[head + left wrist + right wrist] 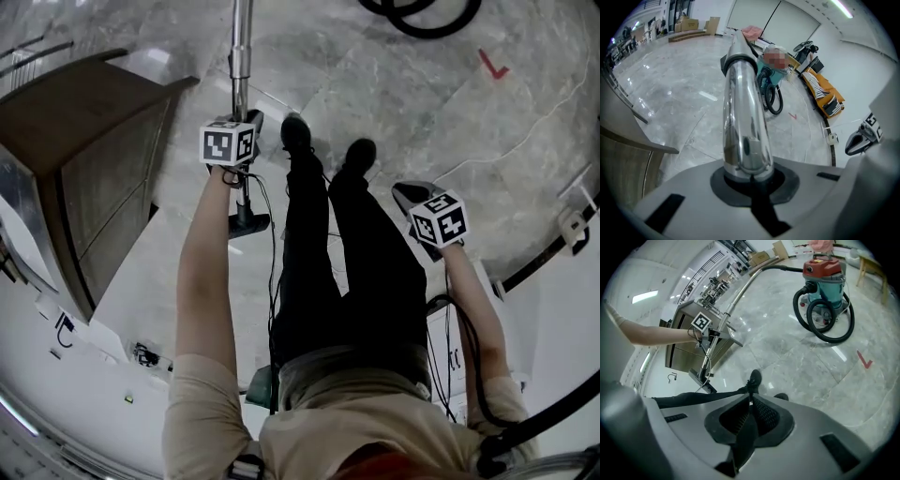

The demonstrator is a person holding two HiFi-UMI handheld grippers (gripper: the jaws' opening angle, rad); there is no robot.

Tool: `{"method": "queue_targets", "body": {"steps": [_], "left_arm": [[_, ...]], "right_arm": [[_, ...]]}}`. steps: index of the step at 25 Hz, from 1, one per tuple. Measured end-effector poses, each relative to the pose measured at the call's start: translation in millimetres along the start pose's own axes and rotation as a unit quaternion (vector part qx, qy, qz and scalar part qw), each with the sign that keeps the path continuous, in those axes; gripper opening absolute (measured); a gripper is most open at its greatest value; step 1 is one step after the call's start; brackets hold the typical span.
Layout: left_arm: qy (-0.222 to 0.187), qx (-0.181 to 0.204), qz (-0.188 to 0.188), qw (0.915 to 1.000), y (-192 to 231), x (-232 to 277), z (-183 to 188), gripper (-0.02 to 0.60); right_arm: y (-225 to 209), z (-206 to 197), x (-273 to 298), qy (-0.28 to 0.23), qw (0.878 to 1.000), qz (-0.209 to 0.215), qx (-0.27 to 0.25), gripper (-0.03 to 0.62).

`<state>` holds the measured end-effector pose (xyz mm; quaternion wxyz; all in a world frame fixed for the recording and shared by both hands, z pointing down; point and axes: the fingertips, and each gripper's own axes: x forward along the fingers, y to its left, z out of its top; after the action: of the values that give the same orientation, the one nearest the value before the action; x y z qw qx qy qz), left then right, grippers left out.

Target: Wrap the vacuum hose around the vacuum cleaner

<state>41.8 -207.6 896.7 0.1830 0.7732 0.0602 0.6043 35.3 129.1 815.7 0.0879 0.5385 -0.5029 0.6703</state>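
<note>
The vacuum cleaner [824, 280], red lid over a teal body, stands far off on the marble floor, with its black hose [827, 322] looped in front of it. A long chrome wand [743, 117] runs from that hose down to a floor nozzle [248, 223]. My left gripper [244, 127] is shut on the wand part-way up; in the left gripper view the tube fills the space between the jaws. My right gripper [414, 195] hangs to the right of the person's legs, jaws shut with nothing between them [749, 416]. It is well apart from the wand.
A wooden and steel cabinet [84, 169] stands close on the left of the wand. A red mark [492, 64] and a thin white cable [525, 131] lie on the floor. The person's shoes [295, 131] are beside the nozzle. Orange and striped items [825, 96] sit by the far wall.
</note>
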Motion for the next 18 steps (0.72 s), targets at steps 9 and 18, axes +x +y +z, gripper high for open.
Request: {"method": "queue_targets", "body": {"steps": [9, 18], "left_arm": [[-0.025, 0.012, 0.062, 0.9977, 33.6, 24.5, 16.6, 0.008], [-0.058, 0.000, 0.083, 0.9949, 31.9, 57.0, 41.2, 0.008]], "right_arm": [[-39.2, -42.5, 13.7, -0.005, 0.998, -0.038, 0.046, 0.025], [-24.2, -45.0, 44.7, -0.019, 0.997, -0.032, 0.067, 0.025]]}}
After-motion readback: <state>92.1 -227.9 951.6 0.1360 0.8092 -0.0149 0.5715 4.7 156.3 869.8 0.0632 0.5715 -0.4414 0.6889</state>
